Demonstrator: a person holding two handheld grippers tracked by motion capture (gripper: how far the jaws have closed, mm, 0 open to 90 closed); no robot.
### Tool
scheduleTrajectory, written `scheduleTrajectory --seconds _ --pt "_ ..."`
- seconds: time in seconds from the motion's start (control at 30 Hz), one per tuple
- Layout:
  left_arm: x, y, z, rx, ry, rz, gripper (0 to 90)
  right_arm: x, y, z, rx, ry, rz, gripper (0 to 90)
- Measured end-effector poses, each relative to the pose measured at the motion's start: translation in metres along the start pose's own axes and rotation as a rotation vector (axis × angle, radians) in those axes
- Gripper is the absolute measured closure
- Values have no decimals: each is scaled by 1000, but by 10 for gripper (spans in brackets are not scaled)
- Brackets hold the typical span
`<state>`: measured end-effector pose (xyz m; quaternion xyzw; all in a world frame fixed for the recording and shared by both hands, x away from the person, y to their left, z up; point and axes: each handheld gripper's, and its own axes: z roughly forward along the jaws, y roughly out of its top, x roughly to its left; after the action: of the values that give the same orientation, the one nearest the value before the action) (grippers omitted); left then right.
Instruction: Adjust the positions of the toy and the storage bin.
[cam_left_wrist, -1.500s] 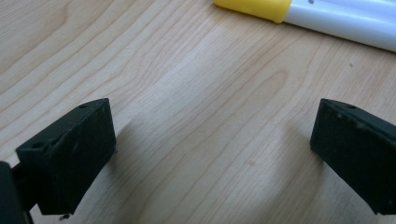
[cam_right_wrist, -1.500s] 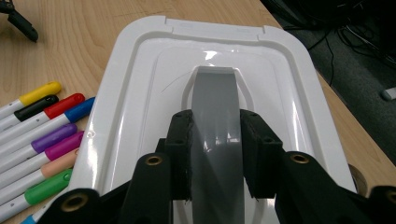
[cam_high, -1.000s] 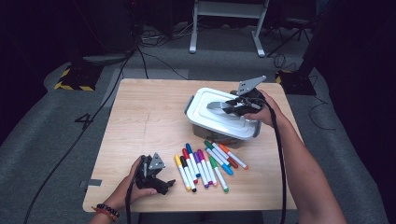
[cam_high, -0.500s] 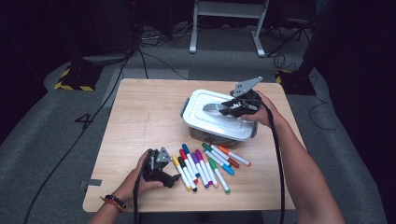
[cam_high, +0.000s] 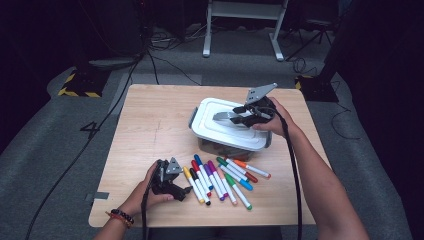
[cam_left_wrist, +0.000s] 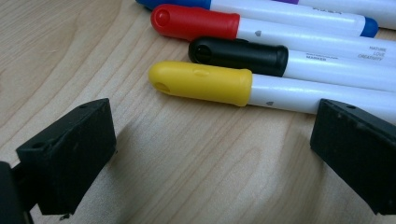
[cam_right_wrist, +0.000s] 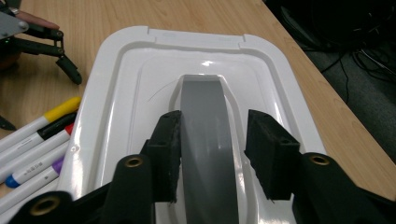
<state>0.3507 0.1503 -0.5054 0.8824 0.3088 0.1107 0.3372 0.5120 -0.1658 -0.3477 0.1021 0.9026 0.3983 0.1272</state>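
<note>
A white lidded box (cam_high: 225, 131) stands on the wooden table (cam_high: 150, 125), right of centre. My right gripper (cam_high: 236, 118) reaches in from the right, its jaws clamped on either side of the lid's grey handle (cam_right_wrist: 205, 121); up close the right gripper (cam_right_wrist: 212, 122) grips that strap from both sides. Several capped markers (cam_high: 220, 180) lie in a row in front of the box. Just left of them, my left gripper (cam_high: 186, 192) rests low on the table, open. In the left gripper view the left gripper (cam_left_wrist: 210, 158) has its jaws wide apart, and the yellow-capped marker (cam_left_wrist: 201, 84) lies just ahead of them.
Black (cam_left_wrist: 238, 53) and red (cam_left_wrist: 196, 22) capped markers lie beyond the yellow one. The table's left half is bare wood. Cables, a white stand (cam_high: 245, 20) and dark floor surround the table.
My left gripper has slid right, up to the yellow marker's end of the row. The box and my right gripper have shifted slightly left and nearer.
</note>
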Motion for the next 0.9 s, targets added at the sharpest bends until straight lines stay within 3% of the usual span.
scheduleTrajectory --seconds 0.33,0.5,0.6,0.63,0.9 --pt "7 -8 -8 2 10 -14 4 -2 -3 10 21 7 82 537" --pt "7 -8 -7 0 13 -20 4 2 1 13 16 31 64 644" --pt "8 -7 -6 1 16 -23 4 2 3 14 21 35 43 655" --pt "8 -7 -6 0 20 -28 4 3 4 13 23 59 25 664" --pt "9 -3 -3 2 55 -59 4 3 5 14 30 59 11 667"
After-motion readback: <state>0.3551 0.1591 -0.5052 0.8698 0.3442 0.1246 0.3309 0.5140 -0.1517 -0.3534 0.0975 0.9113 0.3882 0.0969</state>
